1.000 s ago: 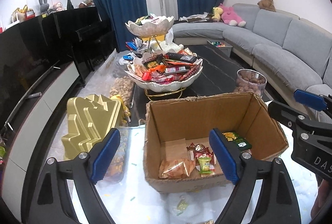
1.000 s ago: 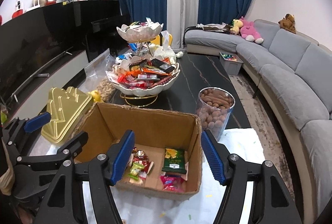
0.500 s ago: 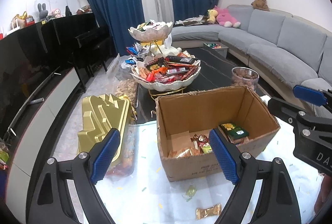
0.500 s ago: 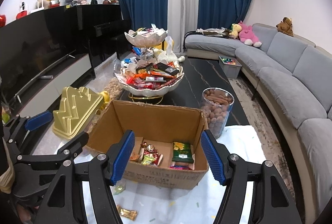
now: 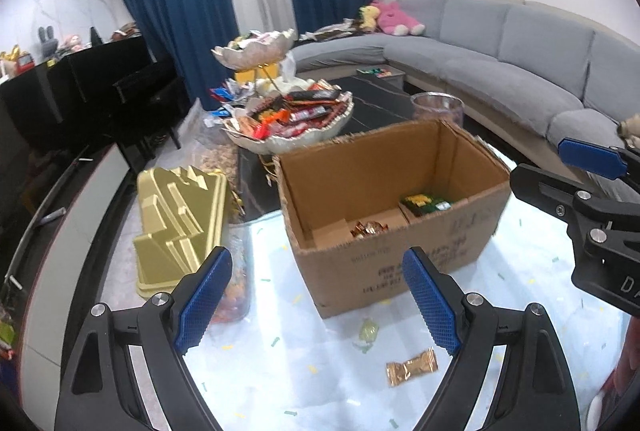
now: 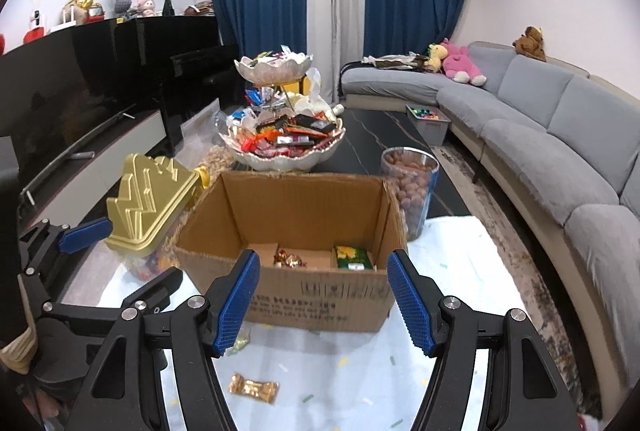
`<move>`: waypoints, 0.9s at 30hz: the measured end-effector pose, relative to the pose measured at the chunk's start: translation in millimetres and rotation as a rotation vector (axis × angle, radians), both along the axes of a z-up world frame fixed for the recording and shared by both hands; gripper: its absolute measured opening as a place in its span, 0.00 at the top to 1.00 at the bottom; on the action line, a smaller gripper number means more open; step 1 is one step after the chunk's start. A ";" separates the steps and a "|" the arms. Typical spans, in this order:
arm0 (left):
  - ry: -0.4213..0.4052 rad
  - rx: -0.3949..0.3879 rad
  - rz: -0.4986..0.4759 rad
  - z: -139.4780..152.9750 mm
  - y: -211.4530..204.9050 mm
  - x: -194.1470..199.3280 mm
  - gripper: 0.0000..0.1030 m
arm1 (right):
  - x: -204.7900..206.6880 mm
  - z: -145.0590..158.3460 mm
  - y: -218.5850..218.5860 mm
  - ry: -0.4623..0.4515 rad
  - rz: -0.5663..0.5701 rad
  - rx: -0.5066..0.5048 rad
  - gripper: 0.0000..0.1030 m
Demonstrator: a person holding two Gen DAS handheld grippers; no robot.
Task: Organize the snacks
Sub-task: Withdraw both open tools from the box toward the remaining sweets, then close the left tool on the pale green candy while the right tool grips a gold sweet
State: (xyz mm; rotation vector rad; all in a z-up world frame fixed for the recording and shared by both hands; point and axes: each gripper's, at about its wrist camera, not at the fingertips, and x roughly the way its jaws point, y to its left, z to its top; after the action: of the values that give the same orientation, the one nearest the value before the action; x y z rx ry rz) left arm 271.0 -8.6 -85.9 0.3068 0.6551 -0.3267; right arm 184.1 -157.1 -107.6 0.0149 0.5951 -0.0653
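An open cardboard box [image 5: 420,263] [image 6: 320,295] stands on the pale tablecloth, holding a green packet [image 5: 426,201] [image 6: 352,257] and shiny wrapped sweets [image 5: 368,229] [image 6: 290,259]. In front of it lie a gold-wrapped candy [image 5: 412,371] [image 6: 254,388] and a small pale green candy [image 5: 368,331]. My left gripper [image 5: 316,303] hangs open and empty, short of the box. My right gripper [image 6: 324,301] is also open and empty, facing the box's front wall. Each gripper shows at the edge of the other's view.
A gold stepped lid [image 5: 180,219] [image 6: 148,203] covers a clear tub left of the box. Behind stand a tiered shell-shaped dish [image 5: 296,123] [image 6: 288,143] full of snacks, a clear jar of nuts [image 6: 410,187], a bag of nuts [image 5: 216,155], and a grey sofa [image 6: 560,135].
Both grippers have drawn back from the box, which now looks smaller and farther. The two loose candies on the cloth have come into view. Jaws unchanged.
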 end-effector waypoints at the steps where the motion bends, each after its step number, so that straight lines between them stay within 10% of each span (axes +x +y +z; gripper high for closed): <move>1: 0.003 0.007 -0.017 -4.2 0.3 -1.2 0.15 | -2.7 -2.0 0.3 -0.002 -0.003 -0.001 0.35; 27: 0.110 0.053 -0.244 -108.0 10.8 10.5 0.28 | -32.5 -130.1 53.5 0.189 0.011 -0.013 0.35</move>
State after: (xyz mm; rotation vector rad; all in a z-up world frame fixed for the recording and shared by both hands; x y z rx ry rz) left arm 281.5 2.3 -193.9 0.4227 0.7370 -0.5629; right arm 151.6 -103.6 -237.7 -0.0075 0.7833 -0.0602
